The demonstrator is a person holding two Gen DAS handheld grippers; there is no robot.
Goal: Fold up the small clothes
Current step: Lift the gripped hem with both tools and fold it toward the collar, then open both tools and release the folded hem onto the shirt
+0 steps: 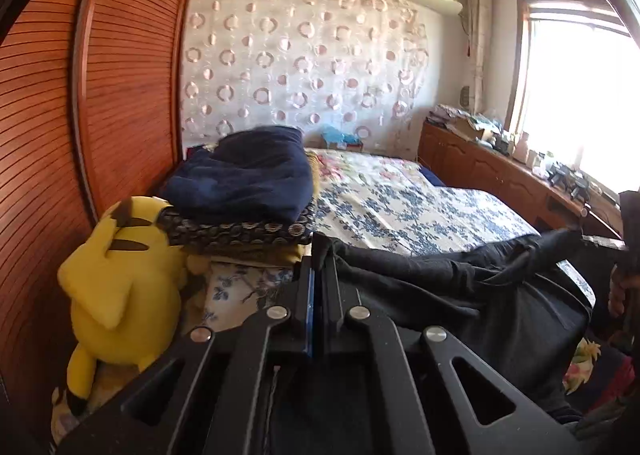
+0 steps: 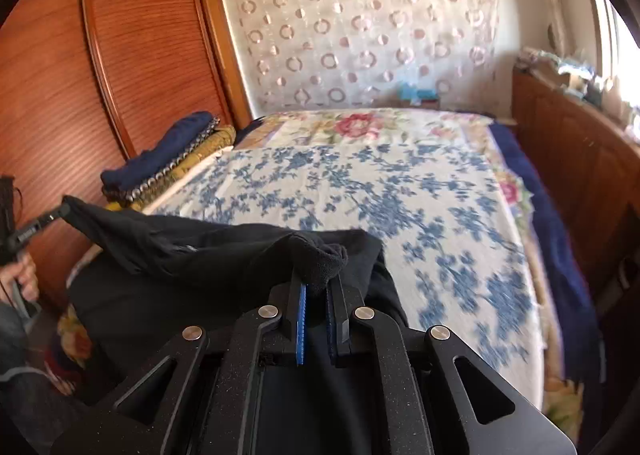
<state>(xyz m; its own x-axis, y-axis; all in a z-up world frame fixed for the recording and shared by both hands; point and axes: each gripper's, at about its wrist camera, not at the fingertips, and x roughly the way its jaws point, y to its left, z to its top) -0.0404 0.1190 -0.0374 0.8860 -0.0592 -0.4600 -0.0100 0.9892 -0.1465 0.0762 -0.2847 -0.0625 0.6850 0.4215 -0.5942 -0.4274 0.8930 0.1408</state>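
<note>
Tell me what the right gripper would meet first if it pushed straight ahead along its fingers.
Beyond the black garment pinched in the right gripper, probably the blue-flowered bedspread, since the fingers point out low across the bed. Nothing else lies in that line; depth is uncertain.

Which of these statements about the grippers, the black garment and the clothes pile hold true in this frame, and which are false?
1. Both grippers pinch the black garment. True: the left gripper and right gripper each hold an edge.
2. The garment lies folded flat on the bed. False: it is held up, stretched between the grippers.
3. A yellow plush toy sits beside the clothes pile. True.
4. The top item of the pile is white. False: it is dark blue.
</note>
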